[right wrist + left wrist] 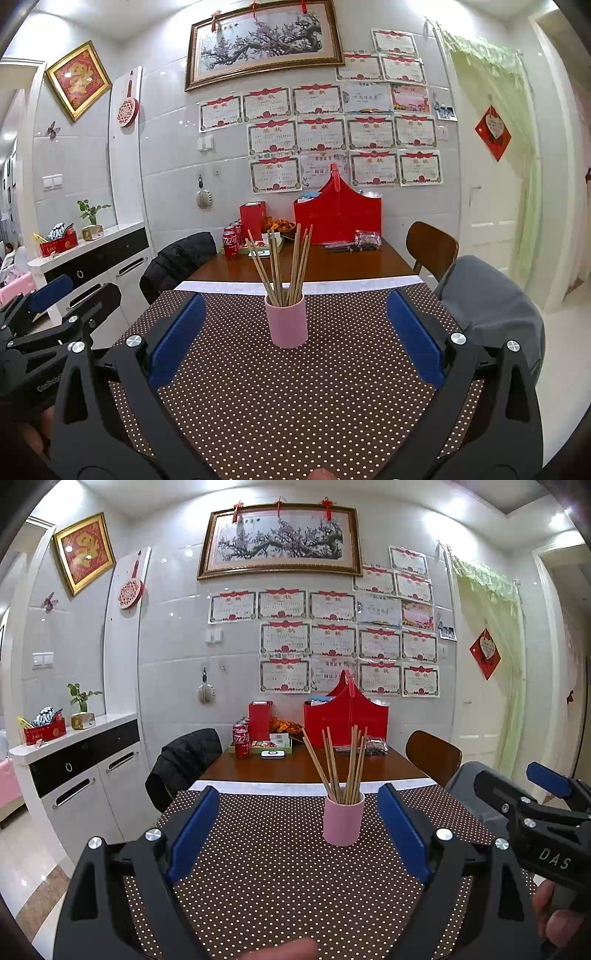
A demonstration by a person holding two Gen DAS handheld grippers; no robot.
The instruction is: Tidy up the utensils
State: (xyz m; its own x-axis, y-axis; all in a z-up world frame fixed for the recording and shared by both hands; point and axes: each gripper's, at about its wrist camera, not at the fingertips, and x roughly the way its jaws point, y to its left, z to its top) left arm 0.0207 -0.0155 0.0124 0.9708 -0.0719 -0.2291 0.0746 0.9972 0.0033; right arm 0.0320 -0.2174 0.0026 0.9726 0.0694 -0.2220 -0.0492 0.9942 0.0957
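A pink cup [342, 821] stands upright on the dotted cloth [280, 878] covering the near end of the worktop [295, 768], with a bundle of chopsticks [341, 764] fanned out inside it; their lower ends are hidden by the cup wall. The left claw [299, 834] is spread wide and empty, the cup just ahead between its blue pads. The right claw [295, 339] is likewise wide and empty. Each frame's lower edge cuts off the holding hands, leaving blurred fingertips.

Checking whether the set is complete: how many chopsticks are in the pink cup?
About 8 chopsticks, all standing in the pink cup on the dotted tablecloth: roughly three lean left, the rest stand bunched to the right. They overlap, so one or two may be hidden.
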